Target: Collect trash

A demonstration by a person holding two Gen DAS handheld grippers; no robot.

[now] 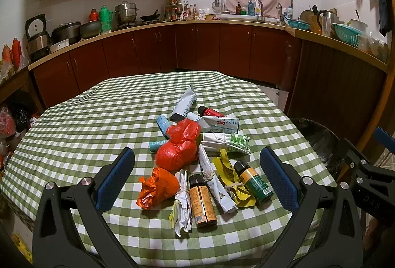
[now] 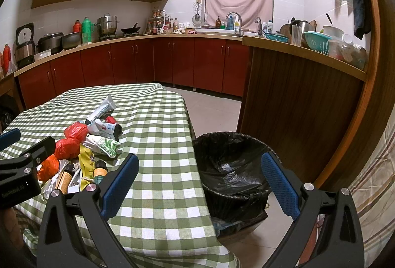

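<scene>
A pile of trash lies on the green checked table (image 1: 74,124): red plastic bags (image 1: 179,149), an orange crumpled bag (image 1: 158,187), an orange-labelled bottle (image 1: 202,201), a green-labelled bottle (image 1: 254,181), a yellow wrapper (image 1: 226,169), white tubes (image 1: 186,103) and wrappers. My left gripper (image 1: 197,176) is open and empty, hovering above the near end of the pile. My right gripper (image 2: 200,181) is open and empty, over the table's right edge beside the black-lined trash bin (image 2: 232,169). The pile also shows in the right wrist view (image 2: 81,149).
The bin (image 1: 318,139) stands on the floor right of the table. Red kitchen cabinets (image 2: 138,63) and a cluttered counter run along the back. A wooden counter side (image 2: 296,105) stands behind the bin. The other gripper's body (image 2: 19,169) sits at the left.
</scene>
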